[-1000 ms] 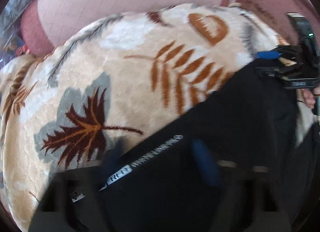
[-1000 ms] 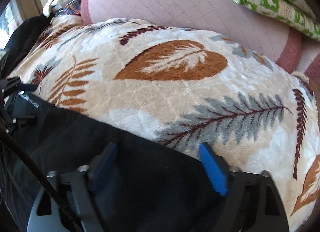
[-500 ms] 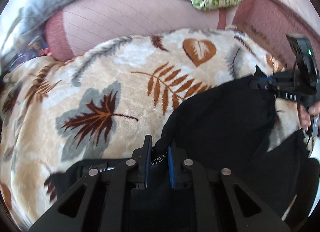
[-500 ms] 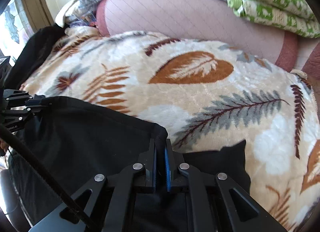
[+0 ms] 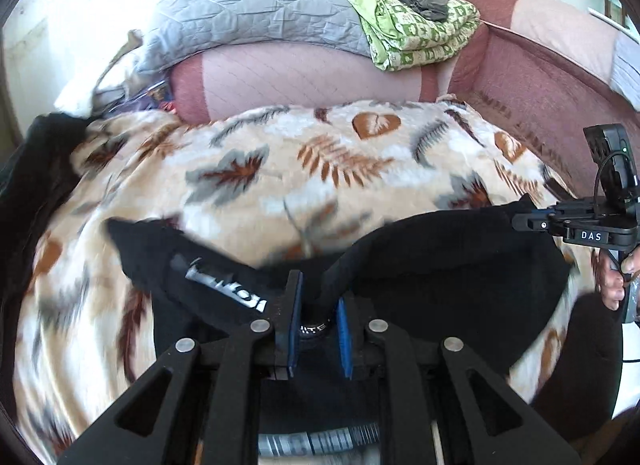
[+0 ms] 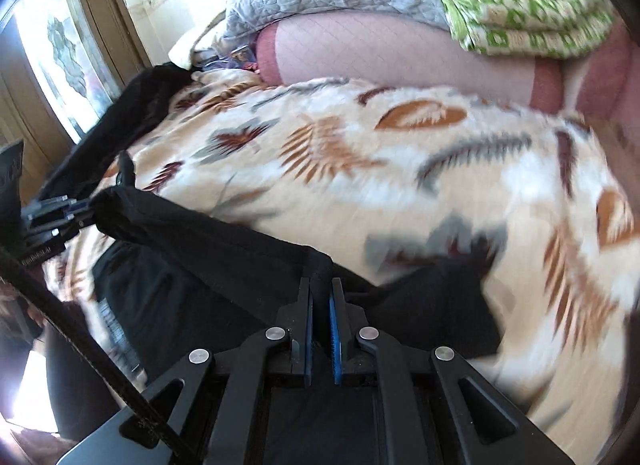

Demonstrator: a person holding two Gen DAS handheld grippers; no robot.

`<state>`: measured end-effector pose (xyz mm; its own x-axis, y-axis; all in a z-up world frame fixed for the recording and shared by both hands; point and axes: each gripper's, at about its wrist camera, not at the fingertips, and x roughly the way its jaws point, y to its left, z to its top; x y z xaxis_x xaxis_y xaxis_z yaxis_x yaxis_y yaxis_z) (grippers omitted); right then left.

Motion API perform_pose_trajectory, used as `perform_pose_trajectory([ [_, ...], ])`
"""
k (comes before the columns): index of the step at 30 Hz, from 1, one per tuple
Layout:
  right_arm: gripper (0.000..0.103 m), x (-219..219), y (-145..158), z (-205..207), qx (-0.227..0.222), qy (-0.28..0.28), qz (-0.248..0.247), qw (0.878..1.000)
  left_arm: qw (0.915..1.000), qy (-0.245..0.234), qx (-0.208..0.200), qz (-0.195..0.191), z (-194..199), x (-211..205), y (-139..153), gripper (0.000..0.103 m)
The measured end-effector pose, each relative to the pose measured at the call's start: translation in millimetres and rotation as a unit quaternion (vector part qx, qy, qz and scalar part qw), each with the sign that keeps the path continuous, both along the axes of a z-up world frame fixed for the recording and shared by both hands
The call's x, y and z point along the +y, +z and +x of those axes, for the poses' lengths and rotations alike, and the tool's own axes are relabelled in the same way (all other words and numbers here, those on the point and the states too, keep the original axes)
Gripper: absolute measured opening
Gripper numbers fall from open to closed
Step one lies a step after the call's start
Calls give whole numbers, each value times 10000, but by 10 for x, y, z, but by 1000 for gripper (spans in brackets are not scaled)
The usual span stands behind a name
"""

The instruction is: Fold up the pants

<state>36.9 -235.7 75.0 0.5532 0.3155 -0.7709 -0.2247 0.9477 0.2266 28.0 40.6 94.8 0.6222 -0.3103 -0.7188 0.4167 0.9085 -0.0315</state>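
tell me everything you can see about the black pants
The black pants look like soft, matte knit fabric, with white lettering on a strip, too blurred to read. They lie partly on the leaf-patterned blanket, one edge lifted and stretched between the left hand-held gripper and the right hand-held gripper, each clamped on a bunched fold. The rest sags beneath.
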Motion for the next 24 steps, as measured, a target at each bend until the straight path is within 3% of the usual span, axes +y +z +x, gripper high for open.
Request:
perform_pose_trajectory([
  [5, 8, 34, -358, -645, 397, -254, 408, 9981, 9978, 246, 488, 381, -531, 35, -411, 24],
  [7, 13, 28, -516, -823, 590, -391, 425, 9966, 9957, 295, 737, 475, -628, 62, -542, 24],
  [11, 22, -160, -624, -1125, 773, -745, 744, 9914, 9947, 513, 725, 519, -865, 214, -528, 29],
  [12, 27, -222, -587, -1194, 755, -819, 799, 9906, 9948, 608, 682, 444, -906, 289, -470, 37],
  [14, 35, -347, -449, -1309, 559, -1035, 612, 9912, 9948, 754, 584, 358, -934, 390, -370, 43],
  [17, 44, -540, -167, -1395, 139, -1438, 326, 9890, 9936, 1015, 433, 250, -938, 520, -211, 44],
  [19, 67, -674, 2, -1411, -129, -1826, 145, 9830, 9925, 1153, 373, 159, -909, 571, -133, 49],
  [21, 78, -739, 96, -1358, -281, -2068, 12, 9780, 9918, 1226, 361, -18, -894, 606, -83, 52],
  [24, 81, -688, 102, -1162, -225, -2086, 118, 9777, 9911, 1237, 456, -167, -860, 562, -78, 52],
])
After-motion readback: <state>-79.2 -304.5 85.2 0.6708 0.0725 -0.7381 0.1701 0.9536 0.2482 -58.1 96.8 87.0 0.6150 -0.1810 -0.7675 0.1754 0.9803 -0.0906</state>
